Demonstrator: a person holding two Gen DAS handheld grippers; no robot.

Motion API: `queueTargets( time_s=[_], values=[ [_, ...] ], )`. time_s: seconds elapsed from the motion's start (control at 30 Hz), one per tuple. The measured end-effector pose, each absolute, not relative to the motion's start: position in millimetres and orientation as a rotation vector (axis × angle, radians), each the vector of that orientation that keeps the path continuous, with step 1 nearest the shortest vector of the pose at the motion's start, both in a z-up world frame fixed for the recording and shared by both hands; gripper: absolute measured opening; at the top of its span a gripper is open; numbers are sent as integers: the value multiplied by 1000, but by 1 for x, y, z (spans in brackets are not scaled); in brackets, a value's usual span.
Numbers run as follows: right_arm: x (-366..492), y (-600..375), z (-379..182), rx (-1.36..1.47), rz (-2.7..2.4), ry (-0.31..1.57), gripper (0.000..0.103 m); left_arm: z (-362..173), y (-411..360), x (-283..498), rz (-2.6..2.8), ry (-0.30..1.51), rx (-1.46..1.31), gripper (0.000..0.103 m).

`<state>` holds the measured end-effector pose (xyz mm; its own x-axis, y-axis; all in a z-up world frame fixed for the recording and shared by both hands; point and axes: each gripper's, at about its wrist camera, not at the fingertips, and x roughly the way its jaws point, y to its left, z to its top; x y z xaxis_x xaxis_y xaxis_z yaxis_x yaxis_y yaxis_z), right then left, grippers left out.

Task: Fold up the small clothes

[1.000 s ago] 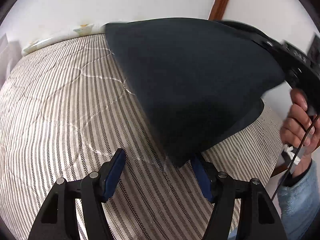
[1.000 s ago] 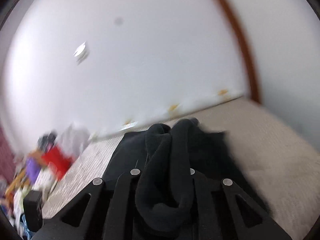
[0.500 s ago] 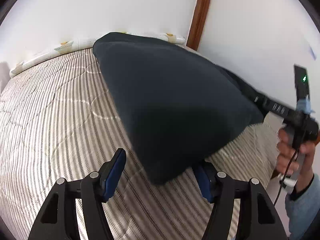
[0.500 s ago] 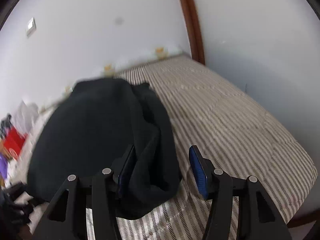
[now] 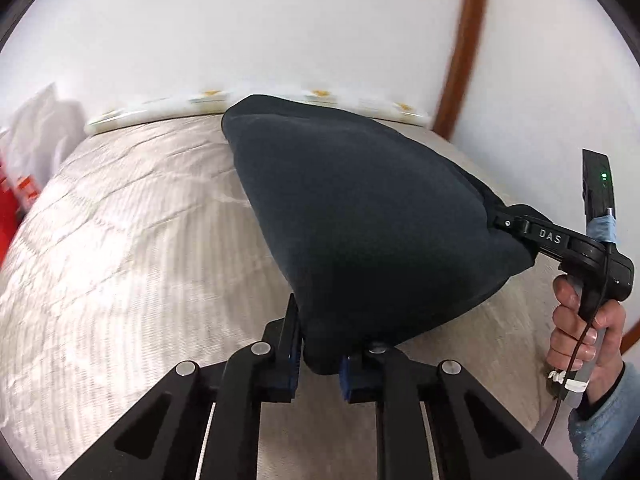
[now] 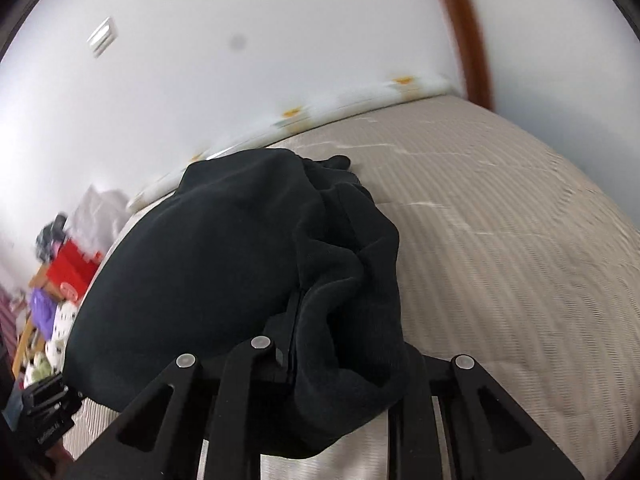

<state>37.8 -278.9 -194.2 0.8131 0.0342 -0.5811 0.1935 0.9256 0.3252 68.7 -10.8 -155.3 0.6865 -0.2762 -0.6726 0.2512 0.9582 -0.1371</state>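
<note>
So the striped quilted bed cover (image 5: 120,264) takes up most of both views, running back to a white wall (image 5: 280,28) with a brown wooden trim strip (image 5: 464,52). Stretched above it is the dark garment (image 5: 360,224), held up off the bed between the two grippers, far end drooping toward the mattress. In the right wrist view it's all bunched and wrinkly (image 6: 224,264). Off past the bed's left edge is a blurry pile of clutter (image 6: 60,280), red and purple stuff.

Left gripper (image 5: 320,364) is closing, blue pads already pinching a corner of the cloth. Right gripper (image 6: 340,352) is closing too, fabric draped over its jaws and clamped between them. A hand (image 5: 580,332) in a light blue sleeve holds its handle.
</note>
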Motion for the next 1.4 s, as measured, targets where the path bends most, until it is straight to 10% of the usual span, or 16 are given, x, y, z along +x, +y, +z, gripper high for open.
queueTargets(
  time_s=[0.27,0.57,0.7,0.83,1.07,1.4],
  values=[
    [6,-237,-160,192,-50,599,38,-165,48,57,-331,814,-91,19],
    [73,-233,-132,174,-14,639,38,-142,83,29,-383,744,-177,52],
    [125,-234,-148,250,3,736,33,-131,78,48,-372,731,-160,56],
    [152,-231,-162,284,24,798,4,-139,61,71,-338,783,-102,57],
    [72,-258,-114,348,70,427,3,-152,53,78,-366,828,-96,62],
    [81,-281,-165,369,-55,682,13,-144,42,64,-384,822,-67,60]
  ],
)
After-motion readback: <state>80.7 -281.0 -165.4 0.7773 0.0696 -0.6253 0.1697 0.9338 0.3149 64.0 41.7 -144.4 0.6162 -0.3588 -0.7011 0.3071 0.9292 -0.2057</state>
